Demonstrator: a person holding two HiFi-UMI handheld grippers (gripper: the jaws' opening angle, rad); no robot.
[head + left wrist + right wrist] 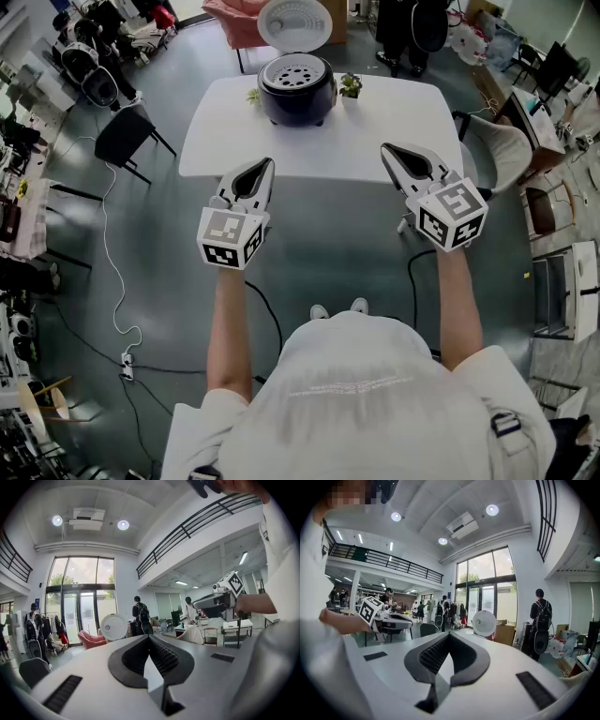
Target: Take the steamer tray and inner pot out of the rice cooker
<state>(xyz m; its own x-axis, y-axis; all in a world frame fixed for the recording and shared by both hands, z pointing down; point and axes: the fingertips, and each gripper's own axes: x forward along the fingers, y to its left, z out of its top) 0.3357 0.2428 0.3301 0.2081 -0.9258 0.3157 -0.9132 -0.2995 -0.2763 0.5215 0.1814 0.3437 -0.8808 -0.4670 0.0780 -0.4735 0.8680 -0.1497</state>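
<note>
White table (403, 131) bears upright rice cooker (296, 92), lid (294, 23) back — left hand-held gripper (266, 166), right hand-held gripper (386, 150) clenched empty.

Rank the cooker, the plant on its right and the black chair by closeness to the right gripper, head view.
From the right gripper:
1. Plant, just right of the cooker.
2. Cooker, table's far middle.
3. Black chair, left of the table.

Bright daylight pours through the tall windows (487, 581), round ceiling lamps (492, 509) above them glare, and the fisheye edges darken.
</note>
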